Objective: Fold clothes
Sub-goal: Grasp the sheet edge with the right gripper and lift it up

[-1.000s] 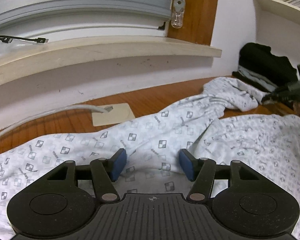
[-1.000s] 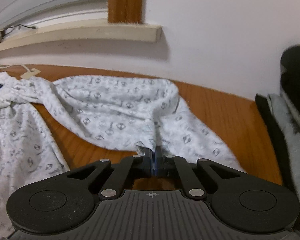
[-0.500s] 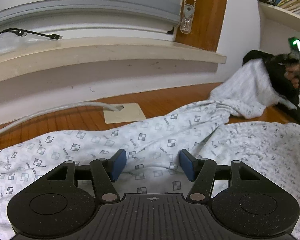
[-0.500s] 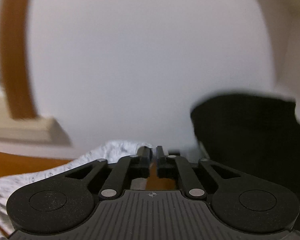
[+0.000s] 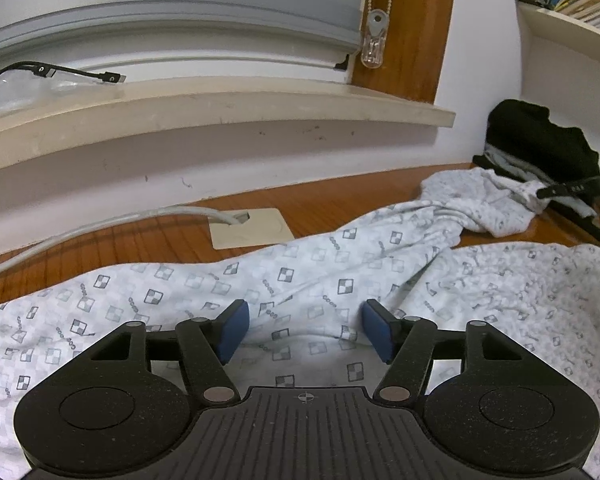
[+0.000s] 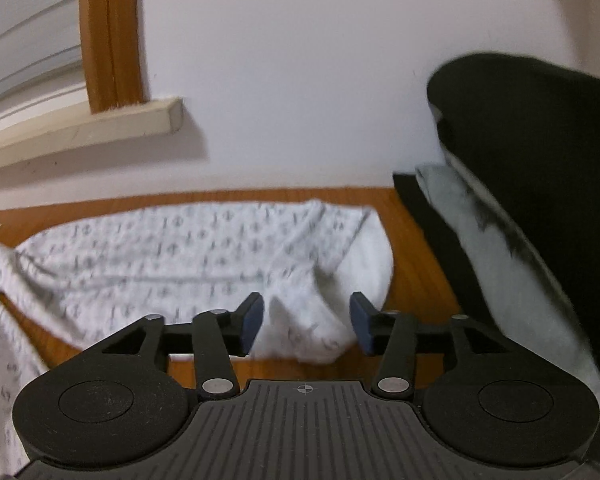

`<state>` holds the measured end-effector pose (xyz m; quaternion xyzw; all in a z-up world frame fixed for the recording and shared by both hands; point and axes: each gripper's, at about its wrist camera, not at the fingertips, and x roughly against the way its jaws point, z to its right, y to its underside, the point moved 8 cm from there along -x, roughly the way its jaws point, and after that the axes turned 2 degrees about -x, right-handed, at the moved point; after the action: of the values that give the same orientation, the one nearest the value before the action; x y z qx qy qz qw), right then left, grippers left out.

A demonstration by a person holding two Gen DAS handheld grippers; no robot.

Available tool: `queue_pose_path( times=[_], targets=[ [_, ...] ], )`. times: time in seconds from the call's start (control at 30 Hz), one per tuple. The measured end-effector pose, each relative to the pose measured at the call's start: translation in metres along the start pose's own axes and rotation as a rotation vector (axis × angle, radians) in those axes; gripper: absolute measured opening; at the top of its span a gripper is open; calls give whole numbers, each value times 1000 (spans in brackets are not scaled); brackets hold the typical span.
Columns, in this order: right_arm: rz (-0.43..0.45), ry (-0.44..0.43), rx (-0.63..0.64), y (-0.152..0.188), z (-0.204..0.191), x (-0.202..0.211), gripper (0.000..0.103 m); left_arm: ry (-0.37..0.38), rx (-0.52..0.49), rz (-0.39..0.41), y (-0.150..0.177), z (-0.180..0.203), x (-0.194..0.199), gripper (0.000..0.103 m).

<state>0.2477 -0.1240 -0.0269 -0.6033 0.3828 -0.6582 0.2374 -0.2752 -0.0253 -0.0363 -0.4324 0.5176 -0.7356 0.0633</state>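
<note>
With both the left gripper (image 5: pixel 304 330) and right gripper (image 6: pixel 306 322) hanging wide and empty, the garment (image 5: pixel 300 280) is sprawling unfolded on the table (image 5: pixel 340 200), its sleeve (image 6: pixel 204 252) risking bunching.

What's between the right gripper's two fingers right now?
In the right wrist view, a bunched end of the white patterned garment sits between the open right gripper's fingers.

White patterned garment (image 5: pixel 300 280) lies spread, rumpled, on wooden surface; sleeve perhaps bunched
</note>
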Motion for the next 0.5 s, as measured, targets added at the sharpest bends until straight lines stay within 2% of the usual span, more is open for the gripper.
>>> queue_pose_path(
  times=[0.13, 0.3, 0.33, 0.47, 0.5],
  targets=[
    [-18, -12, -45, 14, 6, -2, 56, -32, -52, 2, -2, 7, -1, 67],
    [16, -23, -146, 10, 15, -14, 52, -29, -95, 9, -21, 25, -2, 67],
    [16, -22, -158, 9, 15, -18, 44, -25, -104, 16, -26, 29, -2, 67],
    [16, -18, -155, 13, 16, -24, 27, 5, -145, 20, -38, 49, -9, 66],
    [23, -22, -160, 14, 17, -23, 13, 11, -157, 15, -41, 54, -14, 66]
  ],
)
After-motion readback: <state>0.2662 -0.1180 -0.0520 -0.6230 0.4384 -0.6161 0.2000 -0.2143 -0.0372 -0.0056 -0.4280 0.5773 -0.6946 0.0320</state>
